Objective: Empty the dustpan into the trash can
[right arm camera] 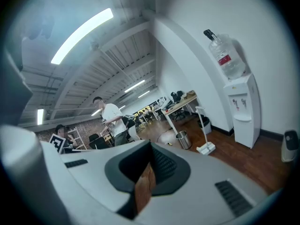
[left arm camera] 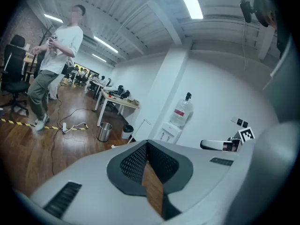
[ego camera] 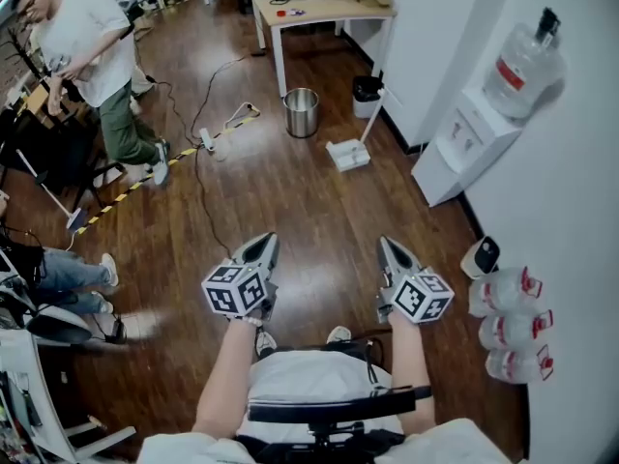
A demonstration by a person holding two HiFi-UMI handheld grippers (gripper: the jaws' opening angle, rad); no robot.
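Note:
A white long-handled dustpan [ego camera: 348, 153] stands on the wooden floor near the white wall, with a silver trash can [ego camera: 301, 112] to its left and a small black bin [ego camera: 367, 95] behind it. Well short of them, both grippers are held side by side above the floor. My left gripper [ego camera: 263, 245] and my right gripper [ego camera: 387, 246] are each shut with nothing between the jaws. The left gripper view shows the silver can [left arm camera: 105, 131] and the dustpan handle [left arm camera: 142, 123] far ahead. In the right gripper view the can [right arm camera: 182, 139] and dustpan [right arm camera: 206, 147] sit beyond the shut jaws.
A person [ego camera: 97, 56] stands at the far left and another sits at the left edge [ego camera: 58, 278]. A cable and striped tape [ego camera: 193, 143] lie on the floor. A desk [ego camera: 319, 13], a water dispenser [ego camera: 464, 143] and several water bottles [ego camera: 508, 322] line the right wall.

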